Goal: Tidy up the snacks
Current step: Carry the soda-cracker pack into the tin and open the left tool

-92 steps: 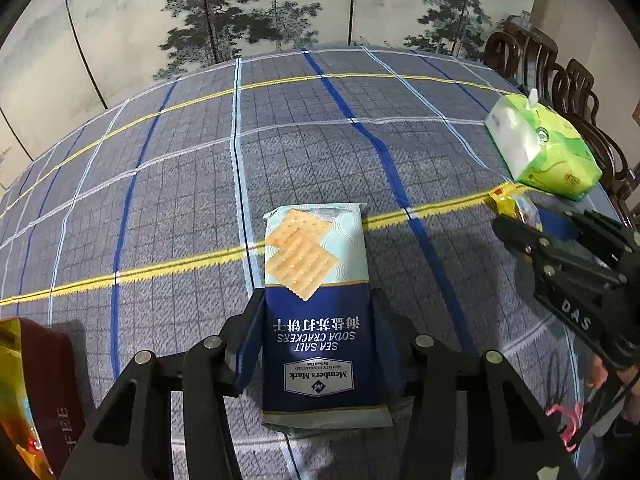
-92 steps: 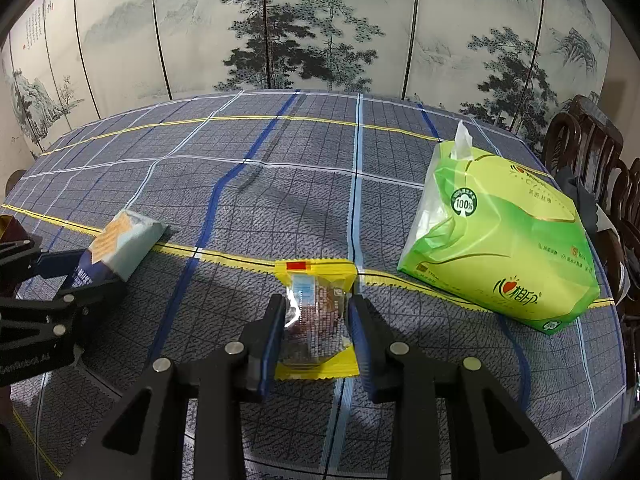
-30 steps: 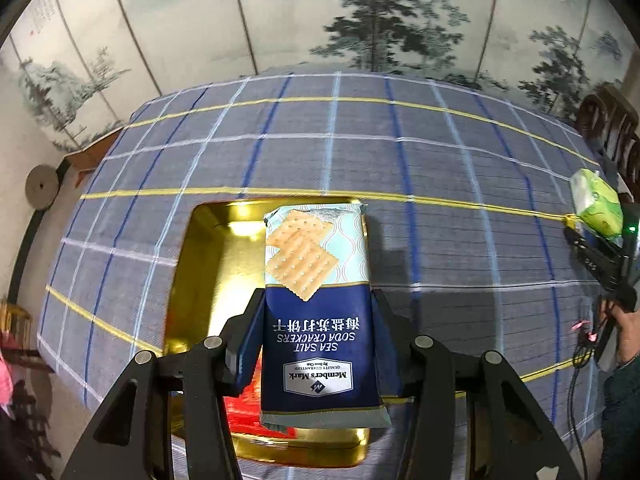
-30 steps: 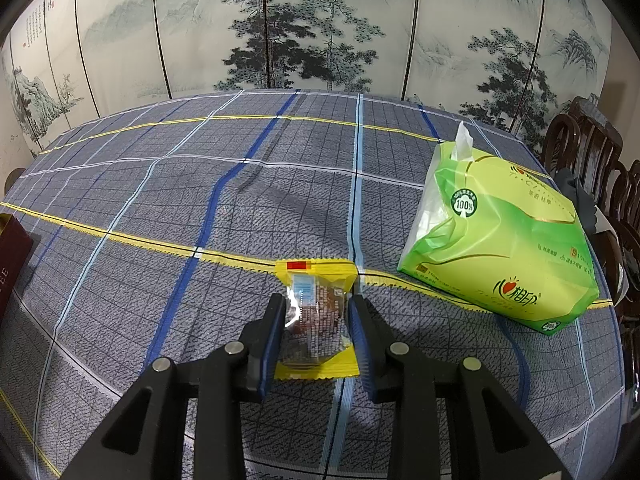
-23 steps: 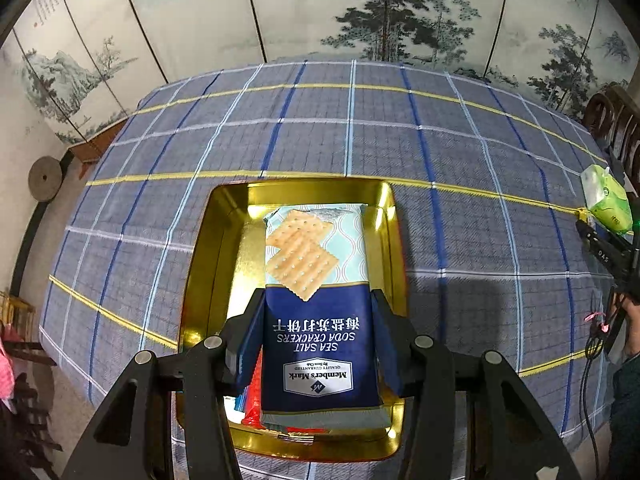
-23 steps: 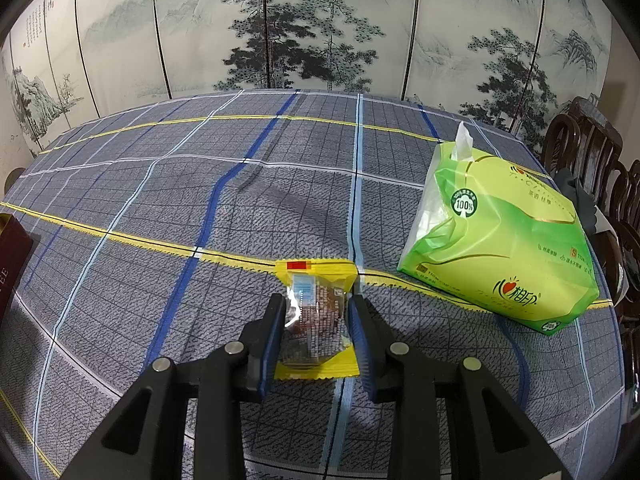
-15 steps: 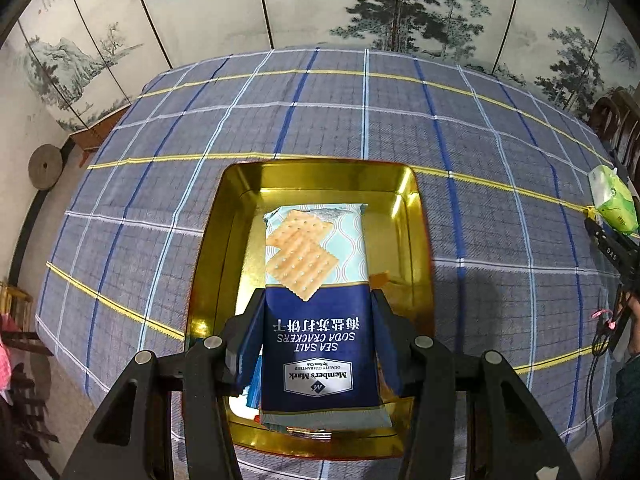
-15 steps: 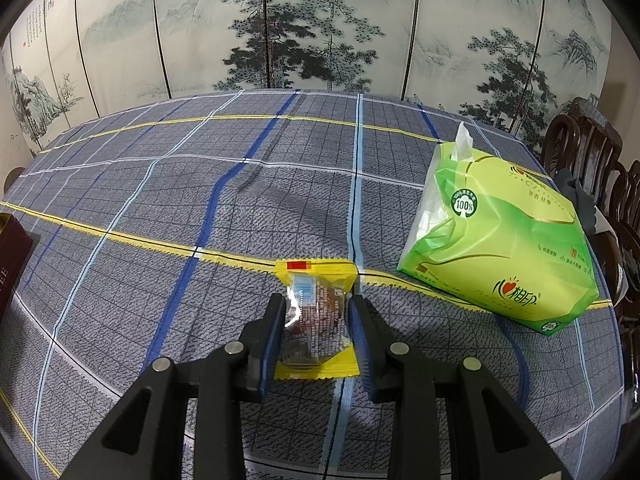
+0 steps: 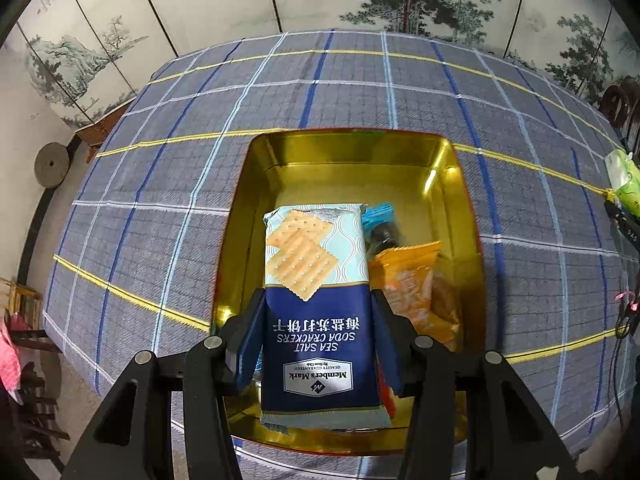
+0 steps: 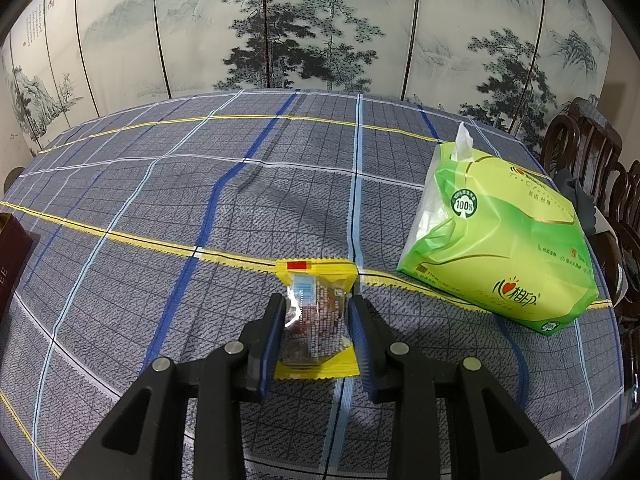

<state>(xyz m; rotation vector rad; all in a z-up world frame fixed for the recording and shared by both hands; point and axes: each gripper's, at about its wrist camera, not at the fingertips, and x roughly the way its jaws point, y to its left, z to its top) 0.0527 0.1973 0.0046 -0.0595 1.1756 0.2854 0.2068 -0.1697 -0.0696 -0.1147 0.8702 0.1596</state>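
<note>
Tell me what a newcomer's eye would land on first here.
The shiny gold tin on the plaid cloth, with the cracker pack clamped in the left gripper right above it. Then the bright green tissue pack, right of the yellow-wrapped snack held in the right gripper.

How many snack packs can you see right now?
4: cracker pack in the left gripper, orange and blue packs in the gold tin, yellow pack in the right gripper. More may be hidden.

Gold tin: far half bare; orange packet and blue wrapper crowd the near right side.
</note>
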